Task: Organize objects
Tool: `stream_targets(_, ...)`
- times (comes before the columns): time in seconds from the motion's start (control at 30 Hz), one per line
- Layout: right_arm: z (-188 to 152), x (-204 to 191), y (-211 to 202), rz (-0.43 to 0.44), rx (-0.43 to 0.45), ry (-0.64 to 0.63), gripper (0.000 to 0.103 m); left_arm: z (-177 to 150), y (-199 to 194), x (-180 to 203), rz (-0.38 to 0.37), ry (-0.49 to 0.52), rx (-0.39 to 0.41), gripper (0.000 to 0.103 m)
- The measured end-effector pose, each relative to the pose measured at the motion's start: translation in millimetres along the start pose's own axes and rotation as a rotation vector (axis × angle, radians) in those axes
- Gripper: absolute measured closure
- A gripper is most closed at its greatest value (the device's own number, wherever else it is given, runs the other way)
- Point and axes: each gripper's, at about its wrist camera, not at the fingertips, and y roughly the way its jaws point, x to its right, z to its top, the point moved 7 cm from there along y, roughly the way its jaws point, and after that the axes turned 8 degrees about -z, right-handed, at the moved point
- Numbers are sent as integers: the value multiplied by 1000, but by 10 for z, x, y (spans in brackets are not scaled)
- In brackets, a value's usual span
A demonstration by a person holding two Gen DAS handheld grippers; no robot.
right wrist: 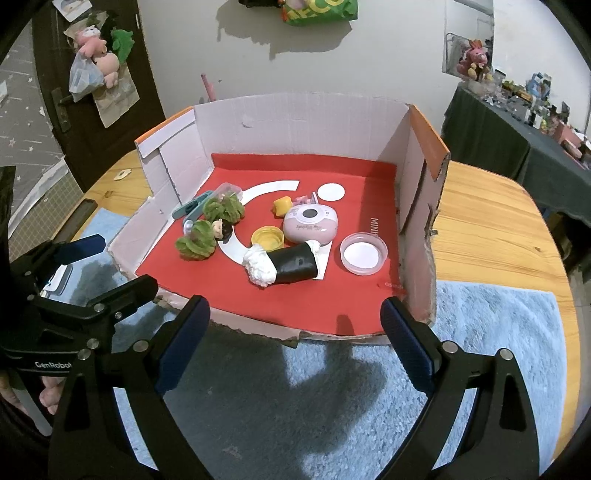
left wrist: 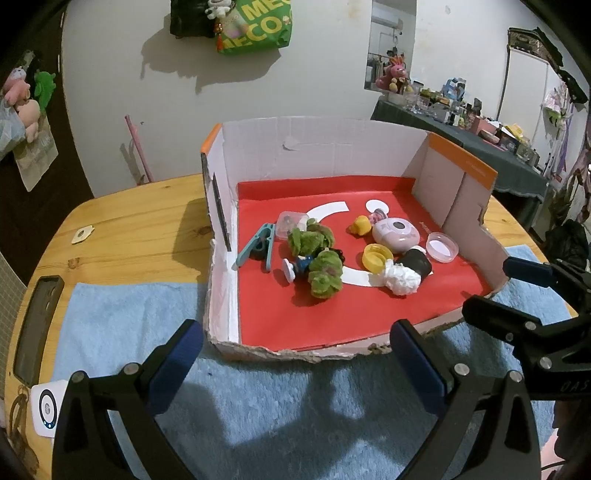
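A dark door hung with plush toys [right wrist: 99,55] stands at the far left, beside a white wall where a green bag [left wrist: 258,26] hangs. Below, a round wooden table [left wrist: 122,218] carries a blue towel [left wrist: 122,325], with a phone [left wrist: 37,328] lying at its left edge. The left gripper [left wrist: 295,365] hovers over the towel, fingers spread wide and empty. On the towel sits an open cardboard box [left wrist: 317,147] with a red floor, holding a teal clip [left wrist: 258,245], green pom-poms [left wrist: 325,277], a yellow cap [left wrist: 376,256], a pink round case [left wrist: 395,232] and a clear lid [left wrist: 442,247]. The right gripper [right wrist: 295,343] waits before the box, fingers likewise parted, holding nothing. Farther right, a dark-draped side table [left wrist: 491,147] is crowded with knick-knacks.
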Motion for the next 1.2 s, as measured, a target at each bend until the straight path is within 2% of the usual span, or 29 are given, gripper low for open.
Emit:
stream_targets(0.3,-43,-46,-142,0,30,-4,8,-59,-105,45,-6,-3,17,0)
stream_targets(0.73,-235,-102,-285,1,50,15,8,-300,-91,101,-14,-7,-14,0)
stream_targets(1.2,-509,-91,-144,-6,17,42,8,-530,23,-13,6,-47,-54,0)
